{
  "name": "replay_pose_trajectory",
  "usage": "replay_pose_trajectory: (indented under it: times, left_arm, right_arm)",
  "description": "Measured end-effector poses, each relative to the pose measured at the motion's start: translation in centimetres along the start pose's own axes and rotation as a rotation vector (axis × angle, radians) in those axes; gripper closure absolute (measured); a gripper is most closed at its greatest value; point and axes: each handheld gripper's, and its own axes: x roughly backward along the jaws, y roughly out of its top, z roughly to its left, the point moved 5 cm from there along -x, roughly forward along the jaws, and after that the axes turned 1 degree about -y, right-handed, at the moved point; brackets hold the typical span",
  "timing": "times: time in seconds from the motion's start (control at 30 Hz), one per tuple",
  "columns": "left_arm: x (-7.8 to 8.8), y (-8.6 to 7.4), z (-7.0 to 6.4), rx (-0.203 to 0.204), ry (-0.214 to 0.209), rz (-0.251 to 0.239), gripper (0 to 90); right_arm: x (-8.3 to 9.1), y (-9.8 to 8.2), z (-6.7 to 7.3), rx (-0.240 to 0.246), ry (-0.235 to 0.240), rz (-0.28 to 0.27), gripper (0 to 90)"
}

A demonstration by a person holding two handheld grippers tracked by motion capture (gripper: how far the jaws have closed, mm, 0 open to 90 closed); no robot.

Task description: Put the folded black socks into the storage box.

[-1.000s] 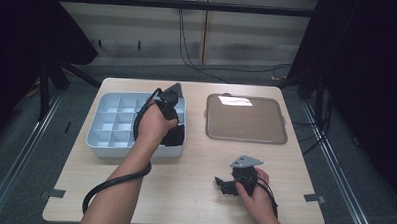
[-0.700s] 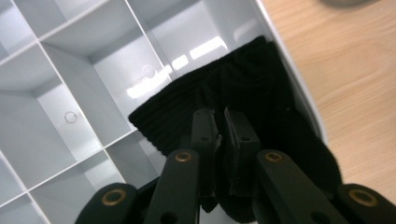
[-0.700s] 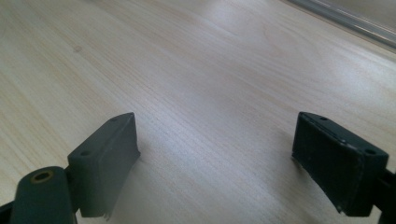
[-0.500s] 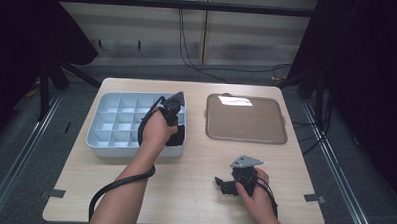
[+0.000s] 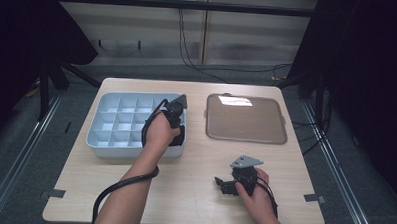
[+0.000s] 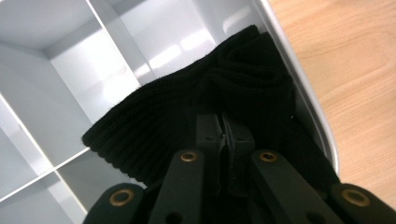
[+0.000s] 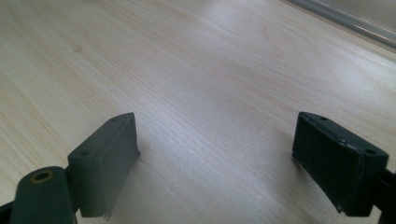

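Here, a pale grey plastic organiser tray (image 5: 117,123) with a grid of square compartments, on the left half of a light wooden table (image 5: 183,191). Left gripper (image 5: 178,136), black, held in the person's left hand (image 5: 159,133), tipped down into the tray's near right corner compartment. Jaws pinched together on a black ribbed knit cloth (image 6: 196,107), folded and bunched; closing just now, with the fabric caught between the pads. In the left gripper view, left gripper (image 6: 225,140) clamped on a fold of the cloth, fabric spread across the compartment and pressed up against the tray's outer wall (image 6: 303,100), bare wood beyond that wall. White dividers of neighbouring compartments beside the cloth. Black cable looped from the left gripper down along the forearm.

Right of the tray, well apart from it, a flat brown rectangular tray with rounded corners and a thin rim (image 5: 246,118), a bright reflection near its far edge.

Right gripper (image 5: 224,185), black with a grey three-cornered plate on top, held in the right hand (image 5: 253,196) low over the near right part of the table. In the right gripper view, right gripper (image 7: 215,149) spread wide, nothing but bare wood grain between the two dark pads (image 7: 107,149).
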Motion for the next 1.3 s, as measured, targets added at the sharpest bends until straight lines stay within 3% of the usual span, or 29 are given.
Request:
replay_pose_trajectory:
  times: [0.43,0.63,0.73,0.87,1.0,1.03,1.1,1.13,1.17,1.27,1.3]
  left_arm:
    - [-1.0,0.1,-0.4,-0.005,0.024,0.033,87.0]
    - [-1.5,0.1,-0.3,0.017,0.004,0.042,87.2]
    - [-2.1,0.0,-0.4,0.003,0.009,0.054,87.3]
    - [-2.3,0.1,-0.5,0.016,0.013,0.066,87.3]
    - [-2.4,0.1,-0.2,0.023,-0.017,0.076,87.4]
    - [-2.7,0.0,-0.3,0.030,-0.020,0.097,87.5]
    - [-2.9,0.1,-0.3,0.020,-0.018,0.101,87.5]
    - [-3.0,0.1,-0.5,0.034,-0.007,0.098,87.5]
    - [-3.1,0.1,-0.4,0.008,0.004,0.097,87.6]
    - [-3.1,0.1,-0.4,0.020,-0.004,0.086,87.6]
    - [-3.1,0.0,-0.4,0.003,-0.002,0.089,87.6]
  right_arm:
    - [0.0,0.0,0.0,0.002,0.000,0.000,13.7]
    - [0.0,0.0,0.0,0.000,0.000,0.000,13.7]
    - [0.0,0.0,0.0,0.001,0.000,0.000,13.7]
    - [0.0,0.0,0.0,0.002,0.000,-0.001,13.7]
    - [0.0,0.0,0.0,0.000,0.000,0.000,13.7]
    - [0.0,0.0,0.0,0.001,0.000,-0.001,13.7]
    - [0.0,0.0,0.0,-0.001,0.001,0.000,13.7]
    - [0.0,0.0,0.0,0.002,0.001,0.000,13.7]
    - [0.0,0.0,0.0,0.003,0.001,0.000,13.7]
    - [0.0,0.0,0.0,0.003,0.002,0.000,13.7]
    - [0.0,0.0,0.0,0.003,0.002,0.000,13.7]
